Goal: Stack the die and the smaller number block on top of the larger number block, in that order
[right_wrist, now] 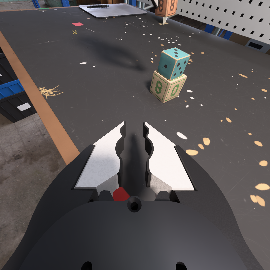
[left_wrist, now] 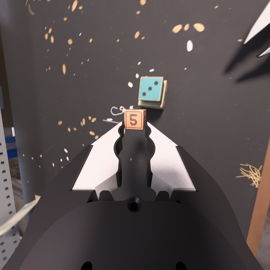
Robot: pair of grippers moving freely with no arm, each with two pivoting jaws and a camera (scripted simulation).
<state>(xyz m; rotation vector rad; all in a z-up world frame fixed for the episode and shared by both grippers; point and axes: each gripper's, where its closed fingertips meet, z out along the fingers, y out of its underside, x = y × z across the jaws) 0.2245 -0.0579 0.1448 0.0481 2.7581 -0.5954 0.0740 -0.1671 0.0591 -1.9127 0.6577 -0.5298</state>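
Observation:
In the left wrist view my left gripper [left_wrist: 134, 124] is shut on the small orange number block [left_wrist: 135, 119] and holds it at the fingertips, above the table. Below and just beyond it, the teal die [left_wrist: 150, 89] sits on the larger pale wooden number block [left_wrist: 150, 104]. In the right wrist view the die [right_wrist: 172, 64] rests slightly turned on the larger block [right_wrist: 166, 87], ahead and to the right. My right gripper [right_wrist: 134, 124] is open and empty, low over the table. The held orange block [right_wrist: 166, 7] shows at the top of that view.
The dark, paint-speckled table [right_wrist: 102, 73] has a wooden edge [right_wrist: 43, 109] on the left. A grey clipboard with a pen [right_wrist: 114, 10] and a red patch [right_wrist: 77, 24] lie at the far end. A pegboard [right_wrist: 226, 17] stands far right; blue and black bins [right_wrist: 13, 99] sit below left.

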